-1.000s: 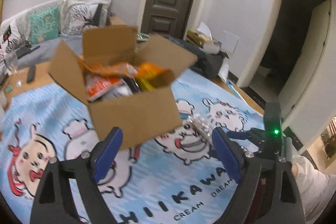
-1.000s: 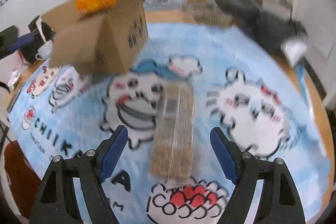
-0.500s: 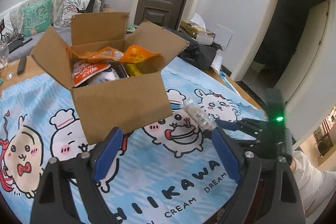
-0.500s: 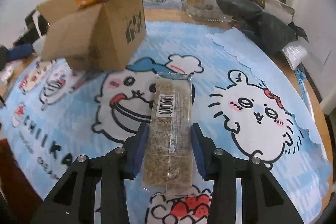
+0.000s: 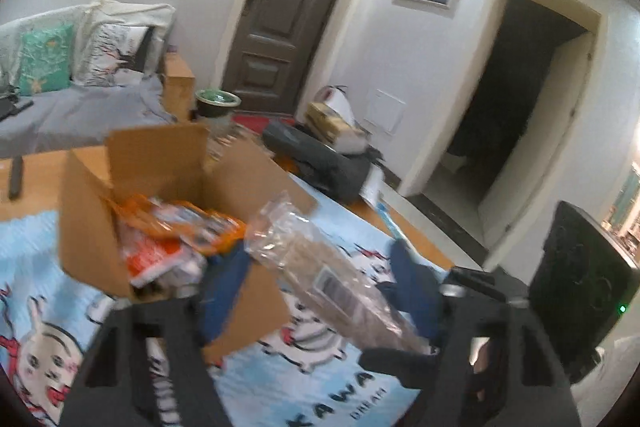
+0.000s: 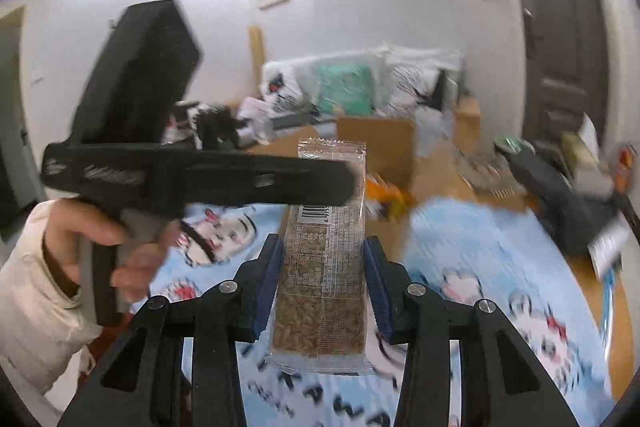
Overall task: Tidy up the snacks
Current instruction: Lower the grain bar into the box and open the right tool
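**A:** Starting at the left, where is the cardboard box?

**B:** On the desk, flaps open, orange packets inside (blurred).

**A:** And the left claw?

**B:** Just before the box. Its jaws have just been closing. The 2 pads stand apart and pinch nothing, with the bar showing between them.

**A:** The snack bar?

**B:** Lifted clear of the desk, lengthwise in the right claw, whose 2 pads press its long sides.

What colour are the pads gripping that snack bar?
Dark blue pads, seen best from the right wrist.
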